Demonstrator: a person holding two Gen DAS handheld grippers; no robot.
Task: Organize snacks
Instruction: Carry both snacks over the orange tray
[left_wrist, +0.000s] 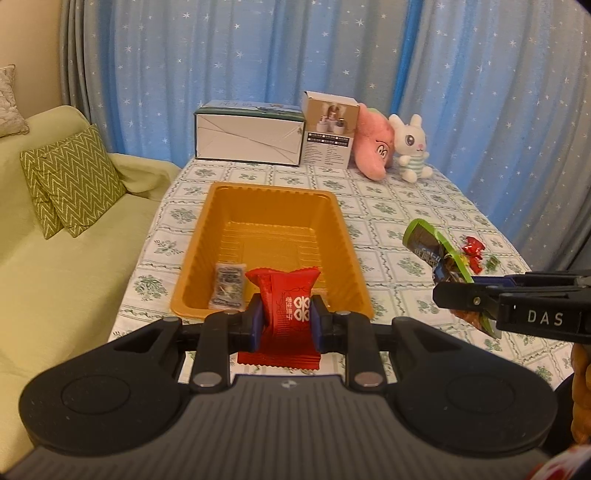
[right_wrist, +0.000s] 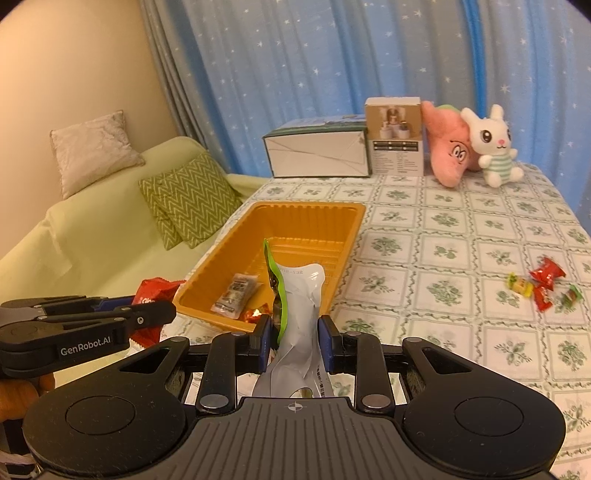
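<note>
Sitting at the lower centre of the left wrist view, the left gripper (left_wrist: 286, 321) has its blue pads clenched on a red snack packet (left_wrist: 286, 314), pinching it across the middle so both crimped ends stick out free. That mid-body grip probably keeps the flat packet from swinging as it is carried. It hangs just short of the near rim of the orange tray (left_wrist: 207, 221), which fills the middle of the frame on the floral tablecloth (left_wrist: 388, 206). One small grey sachet (left_wrist: 227, 288) already lies against the tray's near left wall, so the tray looks like the collecting place for the snacks.

Further right in that view, the right gripper (left_wrist: 454, 295) enters from the frame's right edge, shut on a green-edged pouch (left_wrist: 432, 247). The right wrist view shows that pouch (right_wrist: 295, 306) standing upright between the pads, silver side toward the camera, and aimed at the tray's near end; a small red-wrapped item (right_wrist: 255, 314) seems to sit there too, though the pouch half hides it.

At the right of both frames, loose candies (right_wrist: 543, 284) lie scattered on the cloth, well apart from the tray and not yet gathered.
</note>
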